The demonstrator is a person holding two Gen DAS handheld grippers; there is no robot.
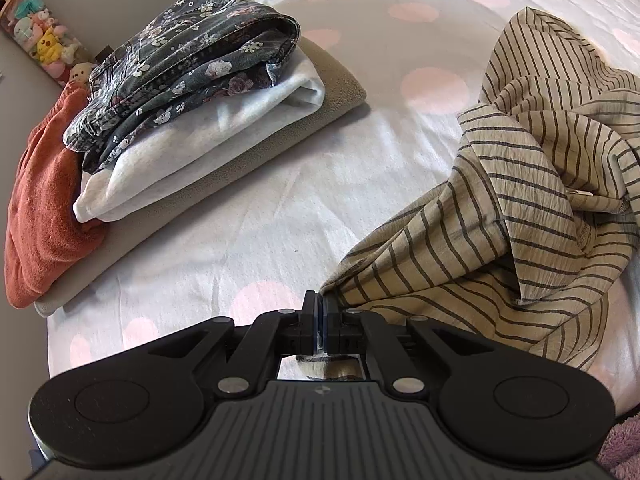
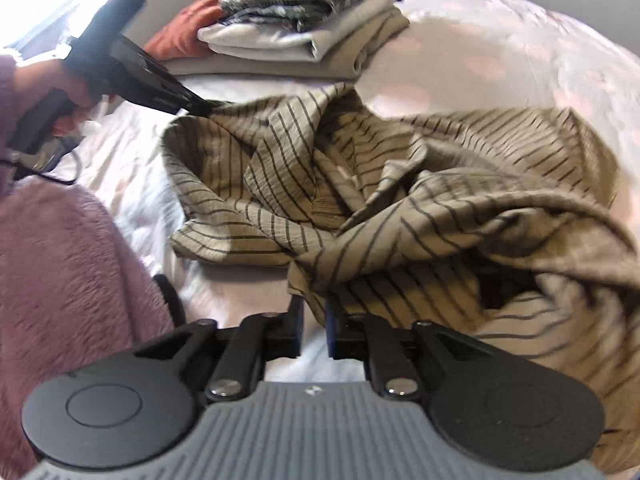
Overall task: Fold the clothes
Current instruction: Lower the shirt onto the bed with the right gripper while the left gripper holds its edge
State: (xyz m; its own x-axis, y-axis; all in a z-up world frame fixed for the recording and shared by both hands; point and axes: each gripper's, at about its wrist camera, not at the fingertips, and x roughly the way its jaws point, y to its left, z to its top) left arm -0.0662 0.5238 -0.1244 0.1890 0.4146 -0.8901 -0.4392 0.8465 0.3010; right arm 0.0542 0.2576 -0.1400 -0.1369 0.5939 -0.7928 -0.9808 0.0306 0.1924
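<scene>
Beige fabric with thin dark stripes, the crumpled striped shirt (image 1: 516, 208), lies heaped on the white sheet with pink dots (image 1: 280, 216), filling the 1 to 4 o'clock part of my left wrist view. My left gripper (image 1: 319, 312) has its two fingers pressed together on a corner of that shirt; a strip of cloth shows between the pads. In the right wrist view this same gripper sits at 10 o'clock, in my hand (image 2: 72, 92), its tip pinching the shirt's far edge.

My right gripper (image 2: 314, 328) stands slightly open, a narrow gap between the fingers. A hanging edge of the shirt lies just in front of that gap; whether the pads touch it I cannot tell, as the view is blurred.

At 11 o'clock from the left gripper sits a folded stack (image 1: 192, 120): floral dark garment on top, white beneath, tan lowest, an orange towel (image 1: 40, 220) beside it. Pink fleece sleeve (image 2: 68, 280) occupies 8 o'clock.
</scene>
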